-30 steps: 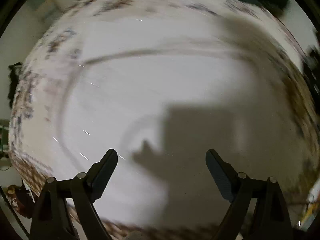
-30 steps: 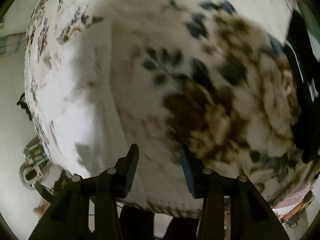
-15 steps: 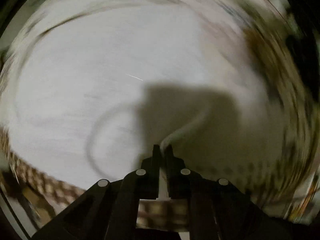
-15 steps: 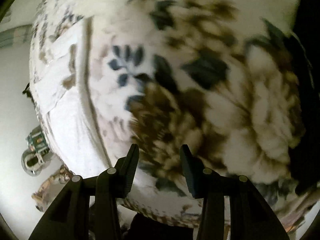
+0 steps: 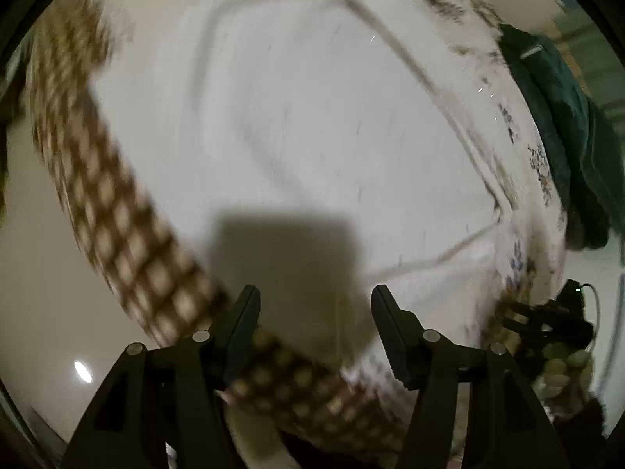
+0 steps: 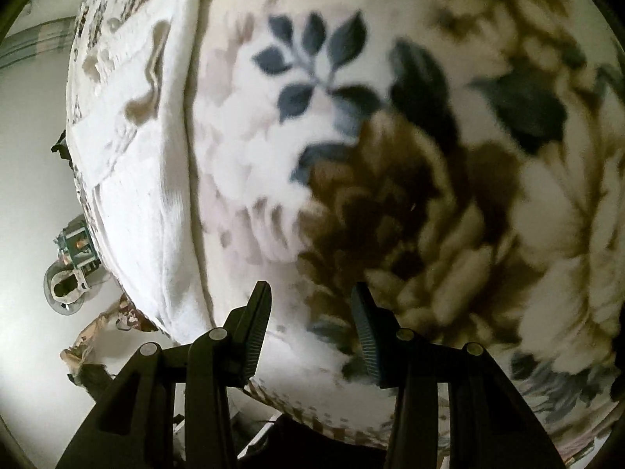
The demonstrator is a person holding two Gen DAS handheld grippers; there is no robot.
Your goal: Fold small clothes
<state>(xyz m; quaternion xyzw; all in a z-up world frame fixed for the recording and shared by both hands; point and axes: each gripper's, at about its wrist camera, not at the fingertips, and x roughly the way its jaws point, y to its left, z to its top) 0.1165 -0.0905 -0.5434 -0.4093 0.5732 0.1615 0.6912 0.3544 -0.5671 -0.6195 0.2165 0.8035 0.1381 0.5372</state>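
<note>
While both tools hang empty: fold appears partly made, not finished.
Left gripper (image 5: 315,332): jaws spread, pinching nothing, above the near edge of the white garment (image 5: 312,125).
Right gripper (image 6: 310,328): jaws apart, nothing between them, over the floral blanket (image 6: 429,195), beside the garment.
Garment position: flat on the blanket, layered edges visible in right view (image 6: 156,156) (blur hides finer detail).
Done: some panels seem turned in.
Left: further folds, judged from its broad spread.
Aside: dark green cloth (image 5: 562,117) at far edge.

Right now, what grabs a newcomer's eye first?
The big brown-and-blue floral blanket fills the right wrist view, beneath the open right gripper. In the left wrist view, a white cloth garment lies spread ahead of the open left gripper, a dark teal garment at far right.
</note>
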